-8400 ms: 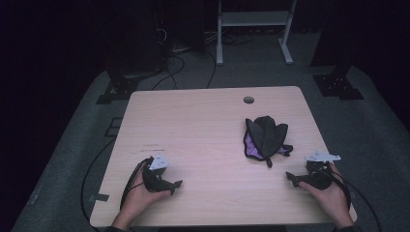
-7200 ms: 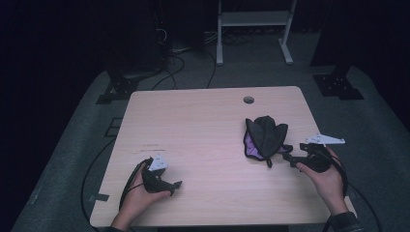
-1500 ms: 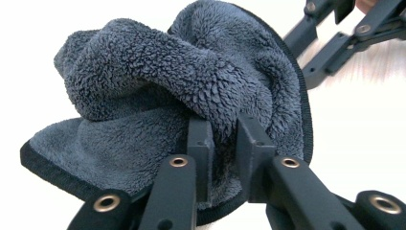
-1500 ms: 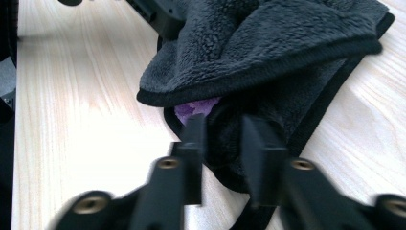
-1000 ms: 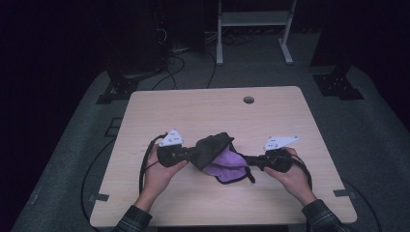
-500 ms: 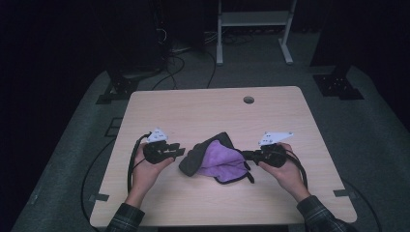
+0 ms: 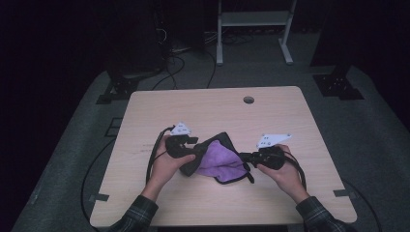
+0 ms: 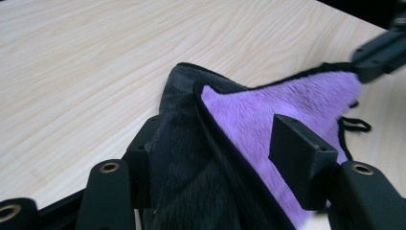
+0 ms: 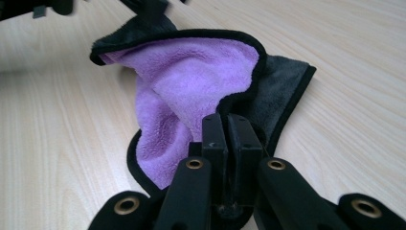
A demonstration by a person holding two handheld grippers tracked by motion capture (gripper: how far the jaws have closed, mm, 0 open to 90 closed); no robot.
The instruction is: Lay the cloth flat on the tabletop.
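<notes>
A pale wood-grain table [image 7: 159,104] with rounded corners and 1 small round hole near its far edge stands on a grey carpeted floor [image 7: 372,130] in a dark room.

At the left, the left hand [image 7: 164,166] holds the left gripper [image 7: 193,153], matte black with a pale three-cornered plate on top. Its jaws have just been opening; they stand partly apart with the cloth's dark folded edge lying between them. In the left gripper view the near pad [image 8: 298,158], a blocky black rectangle, stands clear of the fabric.

In the middle lies the cloth [image 7: 215,159], a soft plush fabric: fuzzy purple on 1 face, charcoal grey on the other, bound with a thin black trim. It sits crumpled on the table between the 2 grippers, its purple face up, a thin black loop trailing at its edge.

At the right, the right hand [image 7: 285,171] holds the right gripper [image 7: 243,156]. Its jaws are pressed together, pinching the cloth's trimmed edge.
</notes>
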